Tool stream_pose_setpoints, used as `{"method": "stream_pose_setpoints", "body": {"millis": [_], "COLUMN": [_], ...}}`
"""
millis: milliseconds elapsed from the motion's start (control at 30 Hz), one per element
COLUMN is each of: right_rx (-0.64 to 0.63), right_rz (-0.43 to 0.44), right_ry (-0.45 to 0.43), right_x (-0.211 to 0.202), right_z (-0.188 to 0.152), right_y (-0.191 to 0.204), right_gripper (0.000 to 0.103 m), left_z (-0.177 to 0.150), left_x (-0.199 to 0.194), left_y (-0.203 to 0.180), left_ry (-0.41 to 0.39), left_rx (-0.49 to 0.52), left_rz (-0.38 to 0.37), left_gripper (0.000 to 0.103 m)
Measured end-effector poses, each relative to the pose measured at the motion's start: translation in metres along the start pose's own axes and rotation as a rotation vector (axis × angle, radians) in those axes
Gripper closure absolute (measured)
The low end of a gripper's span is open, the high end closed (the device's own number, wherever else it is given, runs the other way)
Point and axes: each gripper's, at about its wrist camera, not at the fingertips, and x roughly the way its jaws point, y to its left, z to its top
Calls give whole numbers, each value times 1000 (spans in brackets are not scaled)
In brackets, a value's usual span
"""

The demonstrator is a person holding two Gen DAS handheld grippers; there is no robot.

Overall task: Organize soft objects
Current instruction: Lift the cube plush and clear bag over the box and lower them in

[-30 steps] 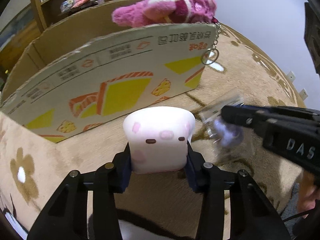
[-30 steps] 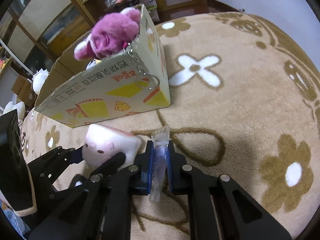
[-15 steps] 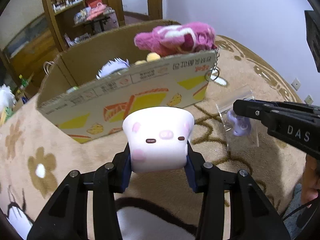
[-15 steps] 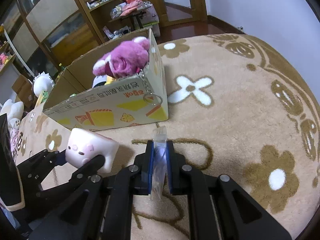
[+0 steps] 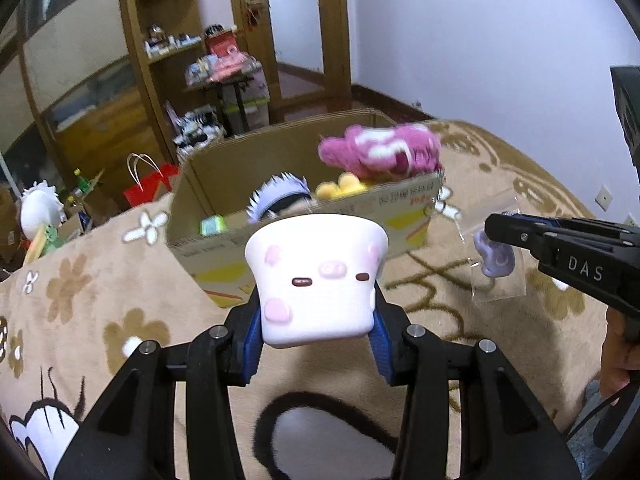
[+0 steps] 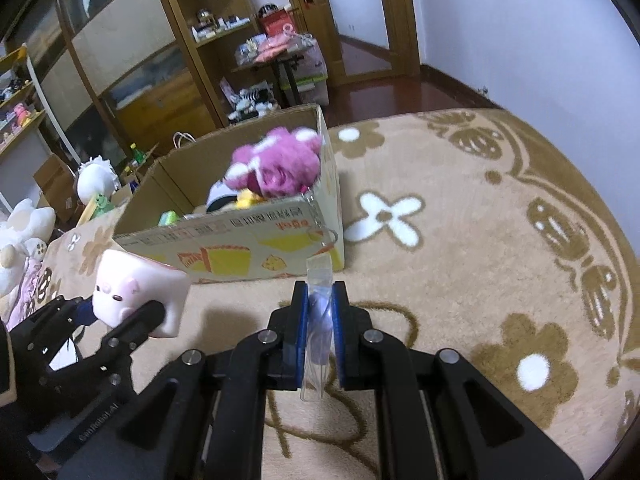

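My left gripper (image 5: 316, 320) is shut on a white squishy pig-face toy (image 5: 316, 280) and holds it above the carpet, in front of the open cardboard box (image 5: 404, 204). It also shows in the right wrist view (image 6: 136, 296). My right gripper (image 6: 320, 320) is shut on a clear plastic bag with a small purple toy inside (image 6: 318, 320); the bag also shows in the left wrist view (image 5: 496, 256). The box (image 6: 240, 236) holds a pink plush bear (image 6: 276, 168), a white-haired doll (image 5: 280, 196) and a yellow toy (image 5: 340, 188).
A beige flower-patterned carpet (image 6: 480, 240) covers the floor. White plush toys (image 6: 24, 228) lie at the far left. A red paper bag (image 5: 148, 188), wooden shelves (image 6: 192, 40) and a cluttered small table (image 6: 284, 56) stand behind the box.
Both grippers have risen with their toys, so I now look down into the box from higher up. The grips have not changed.
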Motion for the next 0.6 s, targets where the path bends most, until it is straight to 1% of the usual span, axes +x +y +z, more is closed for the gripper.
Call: {"method": "stream_pose_setpoints", "body": {"millis": [133, 333, 467, 533, 600], "right_rx": [-20, -75, -117, -140, -174], "right_rz": [21, 27, 22, 19, -2], "right_ry": [-70, -161, -198, -214, -231], "right_x": [-17, -39, -45, -46, -44], "right_z": [5, 20, 31, 39, 45], "right_y": [7, 26, 36, 42, 47], "right_gripper": [91, 91, 91, 91, 91], "left_z": [11, 33, 49, 57, 63], "left_x": [-15, -35, -37, -34, -31], "left_y": [5, 19, 27, 30, 32], "left_ry": [-53, -132, -159, -157, -162], "left_rx": [5, -15, -21, -26, -24], "left_rz": [13, 28, 45, 51, 50], "left_gripper": [60, 60, 60, 60, 60]}}
